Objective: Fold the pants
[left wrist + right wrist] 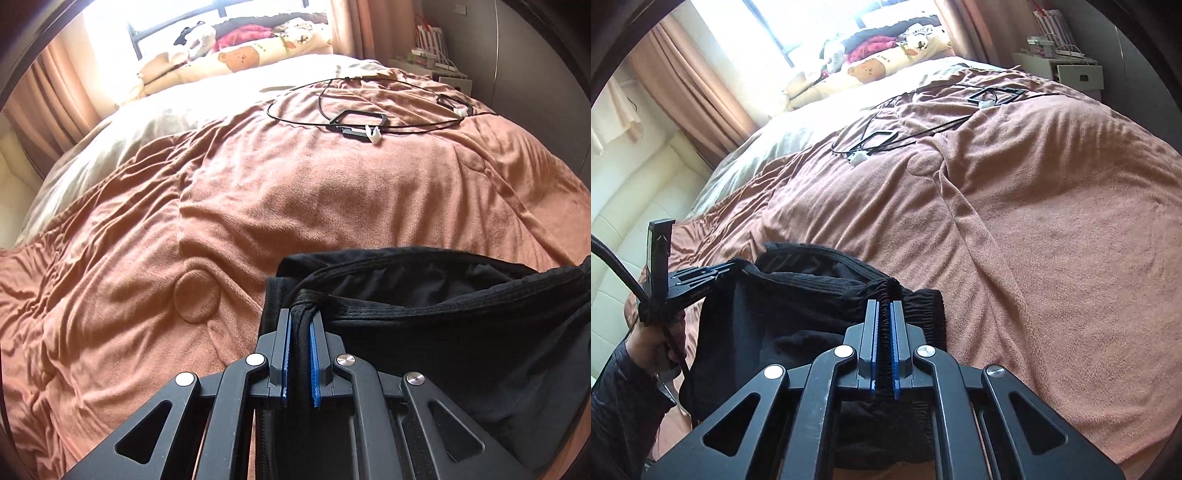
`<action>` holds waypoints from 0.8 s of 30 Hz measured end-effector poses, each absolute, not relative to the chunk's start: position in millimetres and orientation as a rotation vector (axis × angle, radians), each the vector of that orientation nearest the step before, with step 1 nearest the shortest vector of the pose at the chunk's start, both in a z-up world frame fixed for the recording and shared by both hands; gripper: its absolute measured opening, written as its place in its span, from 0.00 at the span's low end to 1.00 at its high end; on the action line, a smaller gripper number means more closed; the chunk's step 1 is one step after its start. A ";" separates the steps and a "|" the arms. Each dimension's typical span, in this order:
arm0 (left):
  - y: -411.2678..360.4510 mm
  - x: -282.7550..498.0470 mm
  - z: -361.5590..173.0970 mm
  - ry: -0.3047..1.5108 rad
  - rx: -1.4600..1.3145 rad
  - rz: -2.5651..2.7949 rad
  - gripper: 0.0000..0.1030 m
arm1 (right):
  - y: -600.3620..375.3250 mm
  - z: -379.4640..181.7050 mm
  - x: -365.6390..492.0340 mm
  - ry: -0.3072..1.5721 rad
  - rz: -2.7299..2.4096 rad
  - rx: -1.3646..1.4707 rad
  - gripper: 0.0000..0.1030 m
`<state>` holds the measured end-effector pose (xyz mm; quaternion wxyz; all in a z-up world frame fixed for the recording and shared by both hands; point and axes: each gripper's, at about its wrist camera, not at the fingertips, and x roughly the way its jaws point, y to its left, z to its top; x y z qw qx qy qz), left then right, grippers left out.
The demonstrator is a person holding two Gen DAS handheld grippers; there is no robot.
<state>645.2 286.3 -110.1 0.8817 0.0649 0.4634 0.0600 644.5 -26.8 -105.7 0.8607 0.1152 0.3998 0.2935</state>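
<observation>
Slippage was the main risk: left gripper (pixel 300 317) and right gripper (pixel 883 308) each clamped the pants (pixel 798 295) waistband narrowly; uneven lifting could pull fabric free.

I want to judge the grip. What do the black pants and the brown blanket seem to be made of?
Black pants: thin matte woven fabric, probably synthetic; the gathered elastic waistband drapes limply. Brown blanket: soft fleece or terry, probably; fuzzy nap, fine wrinkles.
</observation>
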 end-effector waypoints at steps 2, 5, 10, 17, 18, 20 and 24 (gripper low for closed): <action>284.9 653.5 -109.7 0.955 0.141 0.132 0.09 | -26.7 -108.1 644.1 0.821 0.608 0.249 0.02; 284.8 662.9 -109.4 0.942 0.139 0.135 0.08 | -27.0 -112.6 644.7 0.801 0.587 0.267 0.02; 282.4 686.2 -115.4 0.947 0.154 0.129 0.08 | -28.5 -121.3 650.4 0.789 0.550 0.304 0.02; 291.4 708.8 -138.5 0.995 0.142 0.159 0.07 | -16.5 -133.9 660.6 0.817 0.500 0.307 0.03; 294.4 711.4 -143.2 1.018 0.128 0.168 0.10 | -16.1 -136.1 662.4 0.835 0.487 0.313 0.03; 298.9 715.0 -150.2 1.063 0.093 0.181 0.21 | -16.8 -136.0 667.3 0.876 0.483 0.337 0.09; 306.1 706.3 -140.0 1.051 0.044 0.198 0.47 | -27.1 -126.6 667.7 0.877 0.465 0.372 0.56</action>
